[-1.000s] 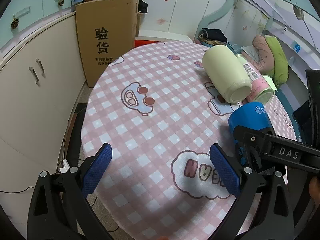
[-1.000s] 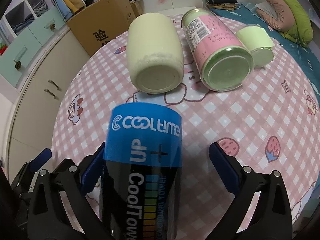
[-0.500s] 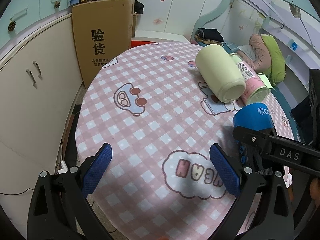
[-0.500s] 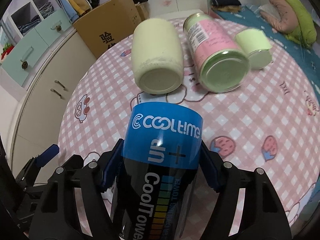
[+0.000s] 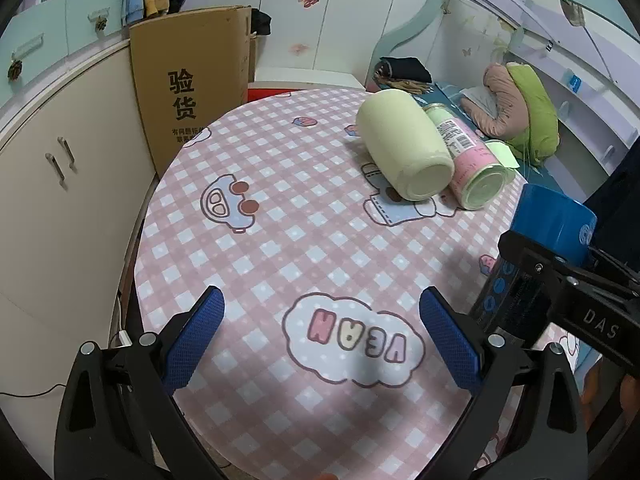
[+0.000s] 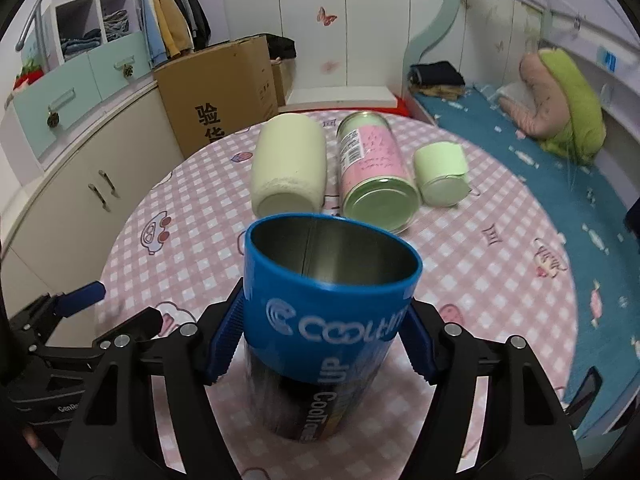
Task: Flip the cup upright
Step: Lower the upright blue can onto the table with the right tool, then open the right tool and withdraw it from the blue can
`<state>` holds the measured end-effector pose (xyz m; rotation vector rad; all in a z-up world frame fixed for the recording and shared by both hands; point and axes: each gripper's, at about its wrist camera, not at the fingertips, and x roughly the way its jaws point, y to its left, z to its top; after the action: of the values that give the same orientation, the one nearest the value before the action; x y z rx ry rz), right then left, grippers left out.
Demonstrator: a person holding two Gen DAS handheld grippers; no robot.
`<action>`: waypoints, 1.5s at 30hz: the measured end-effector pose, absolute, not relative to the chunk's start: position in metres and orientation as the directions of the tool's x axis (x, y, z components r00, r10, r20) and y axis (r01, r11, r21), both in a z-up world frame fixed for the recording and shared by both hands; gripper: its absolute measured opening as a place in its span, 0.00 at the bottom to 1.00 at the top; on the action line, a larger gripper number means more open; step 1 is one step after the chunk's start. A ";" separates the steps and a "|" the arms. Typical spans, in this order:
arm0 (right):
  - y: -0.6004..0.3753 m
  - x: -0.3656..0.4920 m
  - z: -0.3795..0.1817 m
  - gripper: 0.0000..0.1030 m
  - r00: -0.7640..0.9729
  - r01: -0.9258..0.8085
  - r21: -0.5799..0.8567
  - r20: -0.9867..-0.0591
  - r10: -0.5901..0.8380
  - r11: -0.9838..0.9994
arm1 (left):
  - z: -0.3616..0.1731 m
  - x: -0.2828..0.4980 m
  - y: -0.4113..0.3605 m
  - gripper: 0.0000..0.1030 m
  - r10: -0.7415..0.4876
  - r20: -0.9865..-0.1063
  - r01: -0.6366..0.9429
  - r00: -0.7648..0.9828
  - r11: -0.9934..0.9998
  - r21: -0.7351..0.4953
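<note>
A blue and black CoolTime cup [image 6: 328, 312] with a metal inside stands nearly upright, mouth up, on the pink checked tablecloth [image 6: 500, 280]. My right gripper [image 6: 320, 340] is shut on it, pads on the blue band below the rim. The cup also shows at the right edge of the left wrist view [image 5: 548, 232]. My left gripper [image 5: 320, 332] is open and empty above the near part of the table, left of the cup.
A cream cup [image 6: 288, 172], a pink and green can [image 6: 372, 168] and a small green cup [image 6: 440, 176] lie on their sides at the far part of the table. A cardboard box [image 6: 224, 92] and cabinets stand left; a bed lies to the right.
My right gripper closed on the blue cup and tilted it from lying flat to nearly upright, so its open mouth now faces up. The left gripper drew back a little.
</note>
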<state>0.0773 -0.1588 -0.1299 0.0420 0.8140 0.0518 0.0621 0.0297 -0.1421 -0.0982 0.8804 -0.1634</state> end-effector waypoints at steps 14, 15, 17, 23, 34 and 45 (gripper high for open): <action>-0.163 0.057 -0.129 0.66 0.710 -0.029 0.041 -0.702 0.049 0.999 | -0.134 0.049 0.024 0.92 -0.163 -0.754 0.096 0.637 0.987 -0.132; -0.164 0.055 -0.129 0.66 0.712 -0.029 0.044 -0.701 0.052 0.999 | -0.134 0.048 0.024 0.92 -0.163 -0.753 0.098 0.637 0.987 -0.131; -0.165 0.053 -0.128 0.66 0.714 -0.027 0.050 -0.699 0.054 0.998 | -0.133 0.047 0.022 0.92 -0.161 -0.752 0.101 0.639 0.987 -0.126; -0.163 0.046 -0.124 0.66 0.722 -0.030 0.039 -0.690 0.049 0.999 | -0.130 0.041 0.019 0.92 -0.160 -0.747 0.107 0.645 0.987 -0.119; -0.158 0.034 -0.127 0.68 0.723 -0.041 0.030 -0.689 0.050 0.999 | -0.129 0.035 0.016 0.92 -0.154 -0.747 0.111 0.647 0.988 -0.107; -0.165 0.026 -0.115 0.77 0.740 -0.013 0.053 -0.671 0.045 0.999 | -0.116 0.030 0.018 0.92 -0.174 -0.723 0.118 0.669 0.985 -0.127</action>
<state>0.0259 -0.1651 -0.1148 0.0455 0.7367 0.0318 0.0302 0.0180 -0.1161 -0.0711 0.8224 -0.1647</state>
